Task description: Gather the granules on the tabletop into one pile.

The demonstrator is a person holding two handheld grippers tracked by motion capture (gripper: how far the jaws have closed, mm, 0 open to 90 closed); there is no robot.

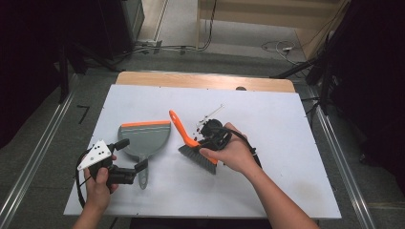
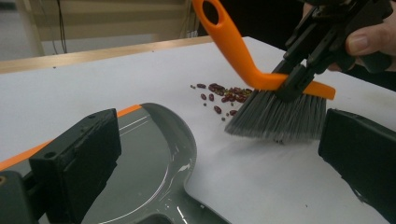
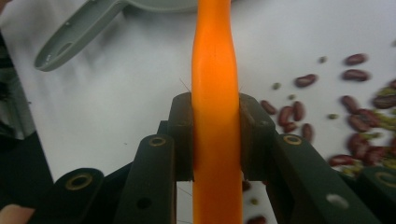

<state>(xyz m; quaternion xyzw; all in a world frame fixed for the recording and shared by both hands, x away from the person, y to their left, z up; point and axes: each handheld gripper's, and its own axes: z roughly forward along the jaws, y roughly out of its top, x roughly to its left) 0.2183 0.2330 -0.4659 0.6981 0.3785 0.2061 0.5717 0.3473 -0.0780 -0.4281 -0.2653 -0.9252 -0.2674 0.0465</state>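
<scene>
A: Left side first. What's there?
B: Left tongs with jaws spread, sitting at the handle of the grey dustpan. One jaw is on either side of the handle and nothing is pinched. The pan lies flat on the white bench, its orange lip pointing away from the person.
A: Does the left gripper view agree?
B: Yes. The jaws are wide apart there, with the dustpan under the near one.
A: Middle?
B: Orange-handled brush, grey bristles down on the bench just right of the pan, handle tilted up and away.
A: Beans?
B: A small heap of dark red beans on the bench, just beyond the bristles of the brush. In the right gripper view the beans are scattered beside the handle.
A: Right side?
B: Right tongs are pinching the brush. The right gripper view shows both jaws pressed on the orange handle.
</scene>
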